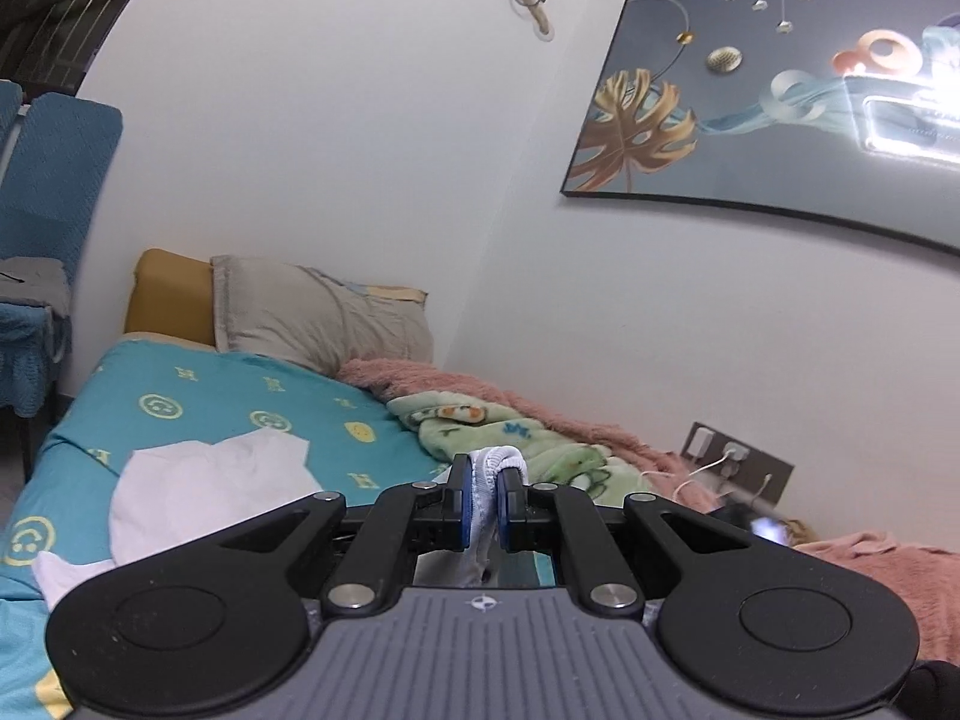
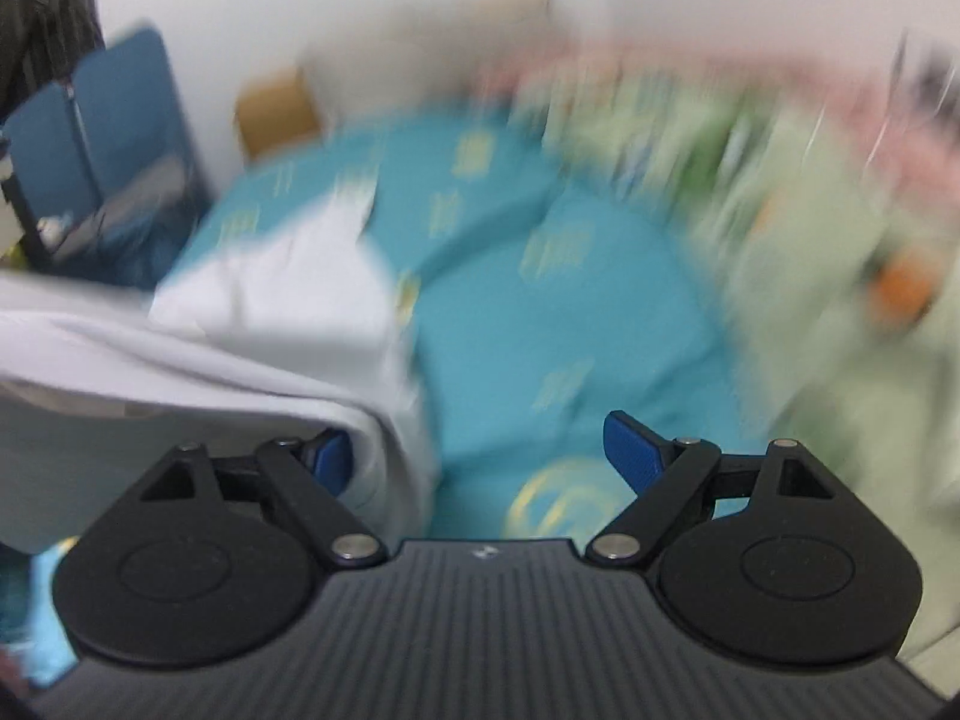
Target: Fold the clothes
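Note:
A white garment (image 1: 210, 480) lies crumpled on the teal bed sheet (image 1: 240, 396), to the left of my left gripper (image 1: 485, 498). That gripper is shut on a ribbed white edge of the garment (image 1: 498, 459), which bunches above the blue pads and hangs down between them. The right wrist view is blurred by motion. My right gripper (image 2: 480, 450) stands wide open over the teal sheet (image 2: 540, 330). The white garment (image 2: 240, 330) drapes at the left and partly covers the left fingertip (image 2: 330, 456). The pads do not press on it.
A beige pillow (image 1: 312, 312) and yellow headboard (image 1: 171, 294) are at the bed's head. A green printed blanket (image 1: 510, 438) and a pink fluffy one (image 1: 600, 426) lie along the wall. Blue chairs (image 1: 54, 180) stand at the left. A wall socket with chargers (image 1: 732, 462) is at the right.

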`<state>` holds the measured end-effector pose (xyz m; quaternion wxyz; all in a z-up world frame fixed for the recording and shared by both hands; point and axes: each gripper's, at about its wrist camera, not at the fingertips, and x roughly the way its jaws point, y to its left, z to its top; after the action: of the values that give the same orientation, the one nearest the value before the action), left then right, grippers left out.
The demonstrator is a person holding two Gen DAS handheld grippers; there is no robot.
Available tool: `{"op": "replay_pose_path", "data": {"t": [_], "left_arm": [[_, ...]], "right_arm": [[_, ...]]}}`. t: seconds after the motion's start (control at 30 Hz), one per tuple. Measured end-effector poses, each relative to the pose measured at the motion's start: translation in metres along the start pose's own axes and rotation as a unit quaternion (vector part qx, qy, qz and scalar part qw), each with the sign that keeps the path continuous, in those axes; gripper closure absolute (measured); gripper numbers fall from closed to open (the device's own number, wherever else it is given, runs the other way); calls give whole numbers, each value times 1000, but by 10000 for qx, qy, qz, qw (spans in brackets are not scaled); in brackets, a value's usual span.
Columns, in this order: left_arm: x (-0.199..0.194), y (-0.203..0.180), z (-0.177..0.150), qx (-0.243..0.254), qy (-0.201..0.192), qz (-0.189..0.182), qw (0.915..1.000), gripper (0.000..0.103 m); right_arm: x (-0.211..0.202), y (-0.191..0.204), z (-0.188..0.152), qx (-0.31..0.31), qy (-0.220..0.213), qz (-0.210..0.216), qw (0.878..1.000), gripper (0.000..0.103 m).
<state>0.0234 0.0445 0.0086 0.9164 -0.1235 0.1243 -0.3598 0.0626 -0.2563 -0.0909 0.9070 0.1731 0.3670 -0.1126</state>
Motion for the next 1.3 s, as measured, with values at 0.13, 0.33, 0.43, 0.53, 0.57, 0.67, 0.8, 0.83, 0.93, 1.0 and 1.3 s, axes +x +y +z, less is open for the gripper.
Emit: {"op": "replay_pose_path", "data": {"t": [0.13,0.33,0.43,0.53,0.57,0.67,0.8,0.83,0.93,1.0,1.3], "left_arm": [[8,10,-6,-73,404,450,9981,94],[28,31,-20,-192,1257,1184,9848,92],[38,39,-30,-170,1628,1394,9766,89],[47,43,-40,-49,1962,1489,9692,80],[51,43,-43,10,2061,1550,9662,78],[65,44,-56,177,2290,1926,9540,67],[66,59,-57,-9,2210,2593,9402,65],[62,64,-55,-105,2137,2758,9371,65],[48,73,-43,-398,1809,3083,9331,54],[39,71,-35,-483,1565,3162,9345,53],[18,15,42,-23,201,3344,9422,45]], "right_arm": [[11,-7,0,352,-72,-167,9992,17],[-17,-11,7,545,-938,10,9941,17],[-15,-12,8,493,-936,42,9944,17],[-12,-10,6,460,-862,67,9952,17],[-11,-10,5,465,-852,74,9953,17],[-11,-11,4,494,-860,102,9950,17],[-7,-13,1,396,-879,-161,9952,17],[-6,-13,0,361,-876,-255,9952,17],[11,-15,-3,221,-498,-573,9969,17],[21,-19,-7,257,-258,-606,9975,17],[-68,-1,43,396,-1951,-332,9794,17]]}}
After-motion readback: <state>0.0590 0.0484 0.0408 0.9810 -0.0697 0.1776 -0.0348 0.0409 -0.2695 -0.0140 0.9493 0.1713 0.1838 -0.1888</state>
